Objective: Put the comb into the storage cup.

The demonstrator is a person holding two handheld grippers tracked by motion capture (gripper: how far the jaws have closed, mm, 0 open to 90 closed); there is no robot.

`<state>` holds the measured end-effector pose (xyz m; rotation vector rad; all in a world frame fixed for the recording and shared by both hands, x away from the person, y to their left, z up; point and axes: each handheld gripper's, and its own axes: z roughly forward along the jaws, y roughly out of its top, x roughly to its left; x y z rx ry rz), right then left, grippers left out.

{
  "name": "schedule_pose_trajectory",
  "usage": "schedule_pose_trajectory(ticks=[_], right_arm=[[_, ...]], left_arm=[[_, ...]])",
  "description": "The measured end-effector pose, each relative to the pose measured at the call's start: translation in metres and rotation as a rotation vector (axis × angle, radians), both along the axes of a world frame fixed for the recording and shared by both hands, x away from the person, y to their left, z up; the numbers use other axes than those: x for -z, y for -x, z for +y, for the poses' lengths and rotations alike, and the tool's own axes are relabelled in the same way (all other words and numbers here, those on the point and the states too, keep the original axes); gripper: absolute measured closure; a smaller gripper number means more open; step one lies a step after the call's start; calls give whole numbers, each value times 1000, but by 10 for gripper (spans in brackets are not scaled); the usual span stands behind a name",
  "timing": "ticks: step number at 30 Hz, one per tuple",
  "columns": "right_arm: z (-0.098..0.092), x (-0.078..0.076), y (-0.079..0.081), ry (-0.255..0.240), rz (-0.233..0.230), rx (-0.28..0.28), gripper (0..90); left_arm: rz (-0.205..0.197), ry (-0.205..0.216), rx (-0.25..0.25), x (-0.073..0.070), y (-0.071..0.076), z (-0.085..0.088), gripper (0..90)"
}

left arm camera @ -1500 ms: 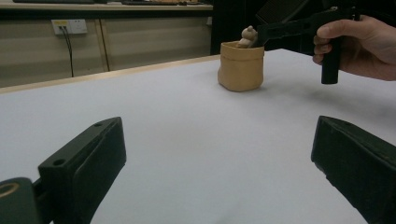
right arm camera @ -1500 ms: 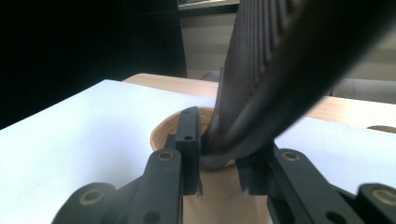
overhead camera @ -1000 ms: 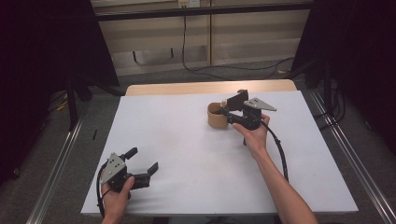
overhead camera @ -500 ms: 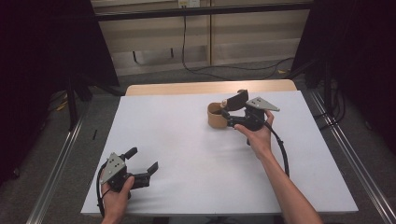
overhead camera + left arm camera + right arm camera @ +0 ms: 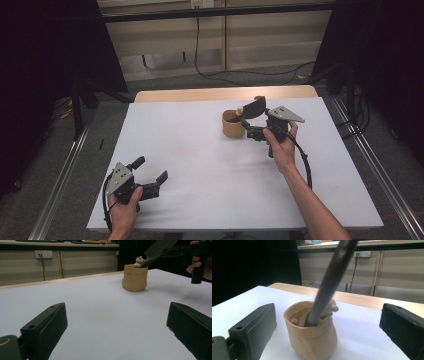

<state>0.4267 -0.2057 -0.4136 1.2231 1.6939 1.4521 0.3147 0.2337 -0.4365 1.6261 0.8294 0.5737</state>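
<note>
Beside the tan pouch (image 5: 233,125) holding a dark comb (image 5: 253,107), I am keeping right gripper (image 5: 250,131) spread, empty; left gripper (image 5: 150,174) likewise spread.

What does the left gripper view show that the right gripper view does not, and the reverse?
Left gripper view: the teeth of the comb, and a hand at the upper right. Right gripper view: the inside of the tan pouch, seen from close up. Both: the comb standing tilted in the pouch, a small tan figure beside it, and the white table.
</note>
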Motion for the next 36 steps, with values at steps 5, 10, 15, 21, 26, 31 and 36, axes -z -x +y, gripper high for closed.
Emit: schedule_pose_trajectory(ticks=[5, 10, 15, 21, 26, 31, 36], right_arm=[[-4, -2, 5, 19, 0, 10, 6], [-10, -2, 10, 28, -10, 29, 4], [-13, 4, 17, 32, -19, 49, 3], [-16, 5, 25, 48, -36, 62, 6], [-17, 4, 31, 57, -44, 62, 6], [-20, 3, 36, 56, -46, 63, 7], [-23, 1, 40, 11, -35, 45, 8]], left_arm=[[2, 4, 1, 0, 0, 0, 34], [5, 1, 3, 0, -1, -1, 34], [-5, 7, 3, -1, 2, 2, 34], [-7, 16, 0, -2, 3, 4, 34], [-5, 18, 0, -2, 3, 3, 34], [-2, 22, -2, -2, 4, 4, 34], [-5, 18, -1, -2, 4, 4, 34]])
